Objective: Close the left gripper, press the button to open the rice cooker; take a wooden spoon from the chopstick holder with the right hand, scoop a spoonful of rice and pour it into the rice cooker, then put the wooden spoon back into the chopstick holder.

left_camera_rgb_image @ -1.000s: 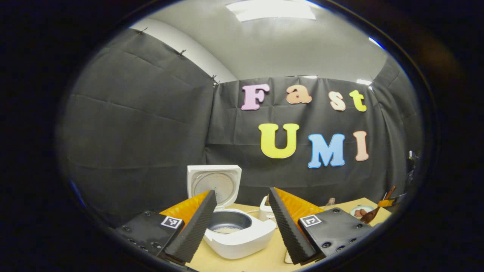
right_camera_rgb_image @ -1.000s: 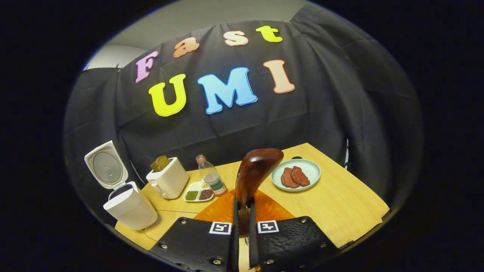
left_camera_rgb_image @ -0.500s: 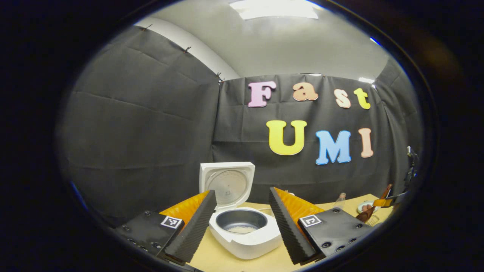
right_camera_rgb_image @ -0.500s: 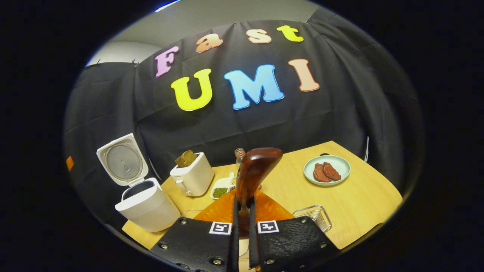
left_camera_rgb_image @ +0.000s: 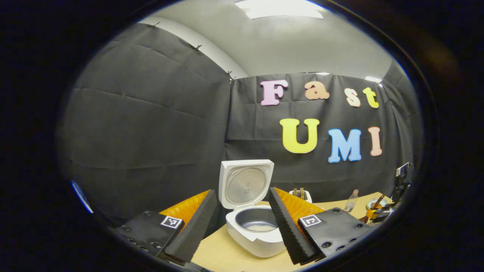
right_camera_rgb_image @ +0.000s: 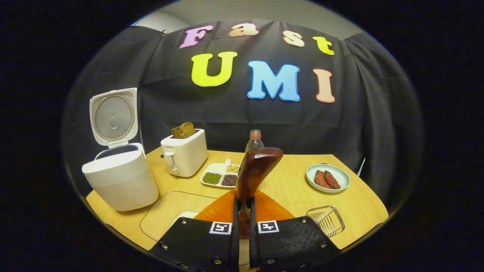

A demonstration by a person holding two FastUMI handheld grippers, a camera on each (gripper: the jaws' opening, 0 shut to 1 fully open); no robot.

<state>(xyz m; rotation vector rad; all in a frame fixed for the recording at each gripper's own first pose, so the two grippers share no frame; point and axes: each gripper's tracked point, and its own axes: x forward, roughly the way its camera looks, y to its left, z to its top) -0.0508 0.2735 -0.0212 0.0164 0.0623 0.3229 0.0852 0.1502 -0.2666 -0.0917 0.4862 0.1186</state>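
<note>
We see the left gripper [left_camera_rgb_image: 242, 223] with fingers spread wide, nothing between them. Beyond it the rice cooker [left_camera_rgb_image: 257, 236] stands on the table [left_camera_rgb_image: 215, 253], lid [left_camera_rgb_image: 245, 183] raised upright, some rice [left_camera_rgb_image: 260, 227] in the inner pot. Toaster [left_camera_rgb_image: 300, 194] and bottle [left_camera_rgb_image: 351, 201] stand farther right

- Left gripper view looks low and level, close in front of the open rice cooker [left_camera_rgb_image: 254, 230]
- Right gripper view faces the wall from farther right of the cooker, which both views share

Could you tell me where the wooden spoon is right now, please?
In the right gripper view, the wooden spoon stands clamped in the right gripper, bowl up, above the table.
</note>
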